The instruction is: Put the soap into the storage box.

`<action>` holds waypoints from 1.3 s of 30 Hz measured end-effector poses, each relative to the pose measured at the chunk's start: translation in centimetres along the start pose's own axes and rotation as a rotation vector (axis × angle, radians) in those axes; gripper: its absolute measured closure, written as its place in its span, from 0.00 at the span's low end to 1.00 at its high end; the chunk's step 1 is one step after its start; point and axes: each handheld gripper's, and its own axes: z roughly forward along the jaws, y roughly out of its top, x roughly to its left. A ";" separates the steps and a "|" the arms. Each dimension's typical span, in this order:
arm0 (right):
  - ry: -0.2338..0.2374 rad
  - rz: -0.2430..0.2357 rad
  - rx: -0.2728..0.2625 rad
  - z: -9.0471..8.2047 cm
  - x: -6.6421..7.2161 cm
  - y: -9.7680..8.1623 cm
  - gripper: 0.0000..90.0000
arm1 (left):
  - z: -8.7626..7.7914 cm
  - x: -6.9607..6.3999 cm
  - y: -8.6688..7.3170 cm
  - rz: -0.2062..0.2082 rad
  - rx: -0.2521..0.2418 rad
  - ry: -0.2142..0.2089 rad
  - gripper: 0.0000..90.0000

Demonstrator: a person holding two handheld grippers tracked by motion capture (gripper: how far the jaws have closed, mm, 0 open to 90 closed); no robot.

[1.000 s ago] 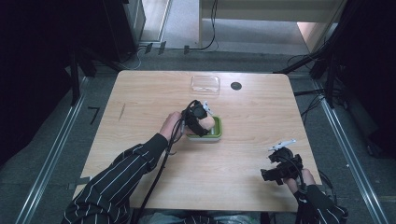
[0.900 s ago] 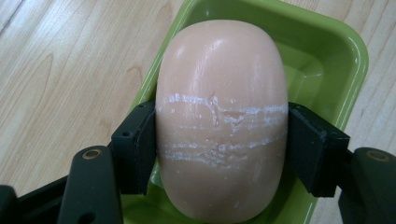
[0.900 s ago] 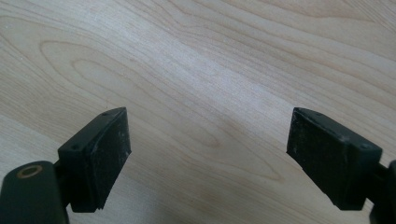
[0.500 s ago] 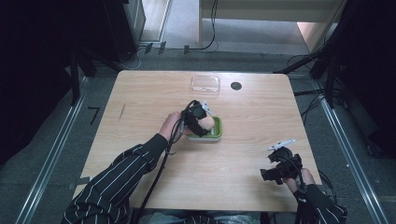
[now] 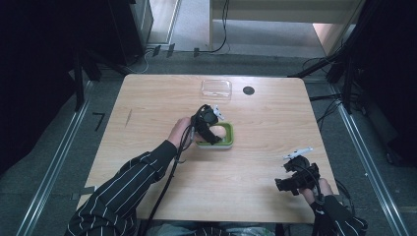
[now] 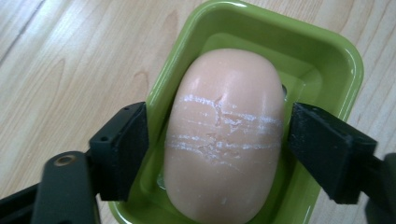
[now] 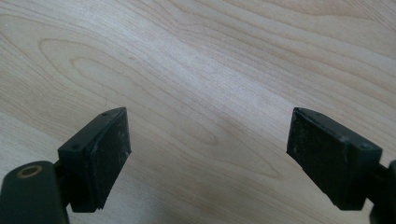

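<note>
A peach bar of soap [image 6: 224, 135] lies in a green dish [image 6: 327, 51] near the middle of the table [image 5: 147, 108]. The left gripper [image 6: 217, 140] straddles its middle, jaws spread, a slight gap each side, though contact on the left pad is hard to rule out. The soap looks firm, light and slippery; its scuffed waist seems the best hold. The right gripper [image 7: 208, 154] hangs wide apart over bare wood.

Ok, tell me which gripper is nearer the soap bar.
Left. The left gripper straddles the soap bar in the green dish; the right gripper hovers far off near the table's edge.
</note>
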 end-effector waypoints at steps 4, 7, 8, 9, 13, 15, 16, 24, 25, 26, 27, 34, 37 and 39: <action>0.000 0.002 -0.004 0.0 0.0 -0.1 0.16 | -0.5 -0.1 0.2 0.005 -0.010 0.001 0.20; 0.001 -0.003 -0.003 -0.1 0.0 -0.1 0.16 | -1.0 -0.1 0.2 0.000 -0.021 0.005 0.17; 0.000 -0.004 -0.001 -0.1 0.0 0.0 0.16 | -1.4 -0.2 0.2 -0.005 -0.020 0.009 0.16; 0.000 -0.004 -0.001 -0.1 0.0 0.0 0.16 | -1.4 -0.2 0.2 -0.005 -0.020 0.009 0.15; -0.003 -0.004 0.001 -0.1 0.1 0.0 0.16 | -2.1 -0.1 0.0 -0.026 -0.037 0.018 0.14; -0.004 -0.003 0.001 -0.1 0.1 0.0 0.16 | -2.5 0.0 -0.2 -0.028 -0.039 0.019 0.14; -0.004 -0.004 0.001 -0.1 0.1 0.0 0.16 | -2.7 0.0 -0.2 -0.029 -0.040 0.024 0.13; -0.004 -0.007 -0.002 -0.1 0.1 0.0 0.16 | -4.5 0.0 -1.4 -0.065 -0.041 0.047 0.11; -0.004 -0.007 -0.002 -0.1 0.1 0.0 0.16 | -4.5 0.0 -1.4 -0.065 -0.041 0.047 0.11; -0.005 -0.006 -0.003 -0.1 0.1 0.0 0.16 | -4.9 -0.1 -1.8 -0.075 -0.037 0.057 0.11; -0.005 -0.006 -0.003 -0.1 0.1 0.0 0.16 | -4.9 -0.1 -1.8 -0.075 -0.037 0.057 0.11; -0.005 -0.002 -0.005 -0.1 0.1 -0.1 0.16 | -6.2 -0.6 -3.7 -0.084 -0.027 0.066 0.11; -0.007 -0.007 -0.003 -0.1 0.1 -0.1 0.16 | -6.6 -1.0 -4.7 -0.090 -0.021 0.073 0.11; -0.007 -0.004 0.001 -0.1 0.2 0.0 0.16 | -6.9 -1.1 -5.2 -0.097 -0.018 0.076 0.11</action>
